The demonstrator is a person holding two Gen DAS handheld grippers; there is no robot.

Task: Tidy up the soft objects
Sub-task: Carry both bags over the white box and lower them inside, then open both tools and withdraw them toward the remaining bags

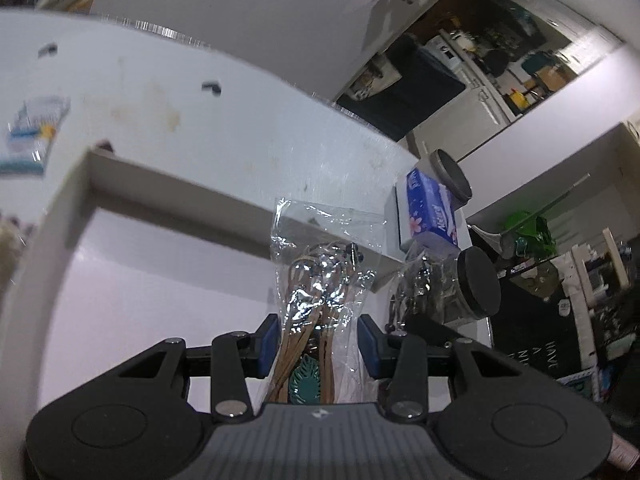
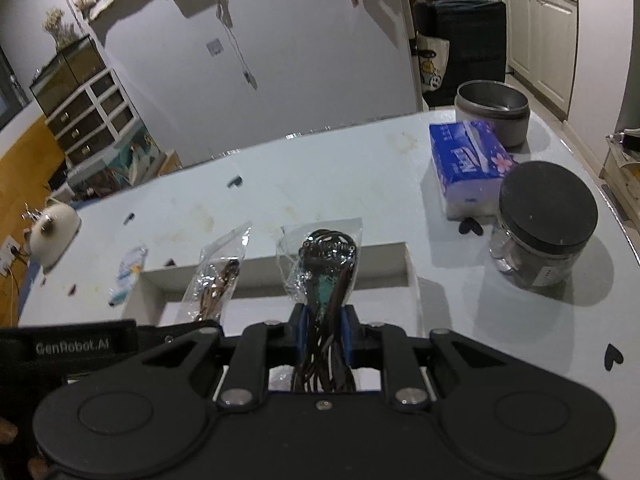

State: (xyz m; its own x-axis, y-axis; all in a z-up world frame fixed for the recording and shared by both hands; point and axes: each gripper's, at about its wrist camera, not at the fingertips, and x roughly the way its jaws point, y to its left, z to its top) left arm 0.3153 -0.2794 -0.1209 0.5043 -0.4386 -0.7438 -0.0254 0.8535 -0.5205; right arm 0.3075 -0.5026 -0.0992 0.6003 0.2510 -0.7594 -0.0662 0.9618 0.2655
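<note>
Here, both grippers over white box (image 2: 408,268), jaws clamped on packets.

Tabletop: we see a pale, stained white tabletop (image 2: 328,168).
Tray: a shallow white rectangular box (image 2: 412,276) sits at our near edge.
Right side: a blue tissue pack (image 2: 468,168), with a grey metal pot (image 2: 494,110) behind and a dark-lidded glass jar (image 2: 544,228) in front.
Left side: a white rounded object (image 2: 54,228) and a small blue-white packet (image 2: 128,276).
</note>
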